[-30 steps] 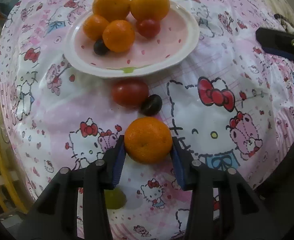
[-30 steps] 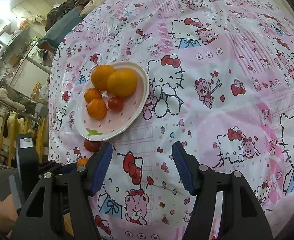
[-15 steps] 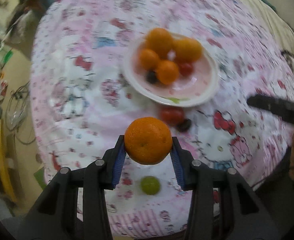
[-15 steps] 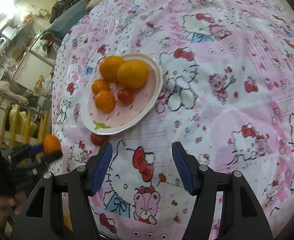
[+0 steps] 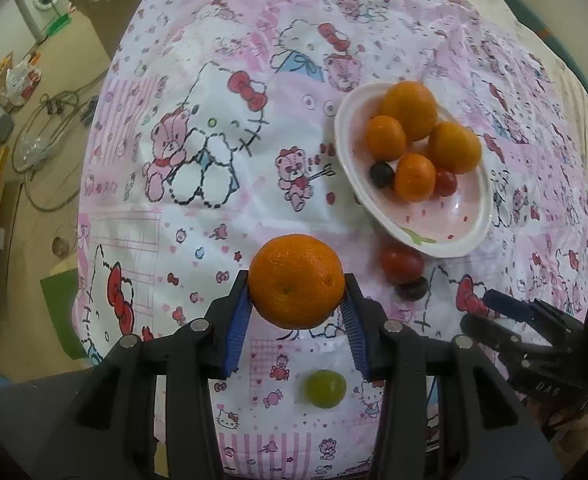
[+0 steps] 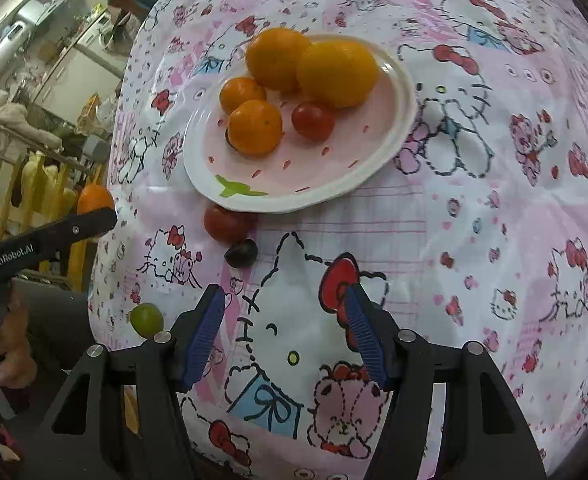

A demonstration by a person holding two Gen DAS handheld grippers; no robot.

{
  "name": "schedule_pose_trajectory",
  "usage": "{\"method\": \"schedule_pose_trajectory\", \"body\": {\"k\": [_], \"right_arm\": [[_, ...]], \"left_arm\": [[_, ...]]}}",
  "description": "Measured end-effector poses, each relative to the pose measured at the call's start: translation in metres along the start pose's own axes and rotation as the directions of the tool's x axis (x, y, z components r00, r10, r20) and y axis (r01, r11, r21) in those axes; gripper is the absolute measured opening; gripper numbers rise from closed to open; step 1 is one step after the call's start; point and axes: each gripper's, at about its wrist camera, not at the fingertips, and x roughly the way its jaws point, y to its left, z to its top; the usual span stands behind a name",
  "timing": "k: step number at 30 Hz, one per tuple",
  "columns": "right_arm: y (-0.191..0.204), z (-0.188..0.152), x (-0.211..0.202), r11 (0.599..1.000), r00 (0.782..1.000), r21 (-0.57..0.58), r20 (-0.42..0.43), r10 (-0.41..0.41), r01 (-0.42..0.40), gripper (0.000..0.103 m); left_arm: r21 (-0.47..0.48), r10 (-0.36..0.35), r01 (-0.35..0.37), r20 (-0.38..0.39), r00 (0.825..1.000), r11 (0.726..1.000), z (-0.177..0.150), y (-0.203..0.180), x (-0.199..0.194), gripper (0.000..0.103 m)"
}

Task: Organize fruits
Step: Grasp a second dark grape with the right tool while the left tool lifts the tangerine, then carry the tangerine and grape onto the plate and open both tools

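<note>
1. Mandarin sits clamped between the blue pads of the left claw, lifted above the cartoon-print cloth that covers the table.
2. Ahead and to the right of that claw lies the white plate, holding four oranges, a red tomato and a dark grape.
3. Between claw and plate, on the cloth, rest a loose tomato and a dark grape, touching each other.
4. A green grape lies just below the left claw.
5. The right claw stands open and empty over the cloth, the plate well ahead of it.
</note>
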Motion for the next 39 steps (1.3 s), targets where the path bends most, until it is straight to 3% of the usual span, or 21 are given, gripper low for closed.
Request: {"method": "schedule_pose_trajectory", "body": {"k": [6, 13, 20, 22, 39], "right_arm": [[0.024, -0.002, 0.027, 0.992, 0.997, -0.124, -0.075, -0.01, 0.001, 0.064], [0.039, 0.008, 0.044, 0.973, 0.997, -0.222, -0.026, -0.07, 0.063, 0.044], [0.044, 0.016, 0.051, 0.958, 0.997, -0.278, -0.011, -0.076, 0.07, 0.041], [0.045, 0.017, 0.053, 0.951, 0.995, -0.295, -0.006, -0.096, 0.09, 0.027], [0.037, 0.0, 0.023, 0.962, 0.999, -0.272, -0.007, -0.04, 0.036, 0.026]], "left_arm": [[-0.017, -0.017, 0.017, -0.018, 1.0, 1.0, 0.004, 0.002, 0.004, 0.039], [-0.002, -0.026, 0.026, -0.016, 1.0, 1.0, 0.005, -0.005, 0.004, 0.039], [0.035, 0.006, -0.004, -0.037, 0.999, 0.999, 0.0, -0.01, 0.015, 0.039], [0.037, 0.014, -0.013, -0.041, 0.999, 0.999, 0.0, -0.01, 0.017, 0.039], [0.061, 0.045, -0.045, -0.01, 0.999, 0.997, -0.002, -0.013, 0.022, 0.039]]}}
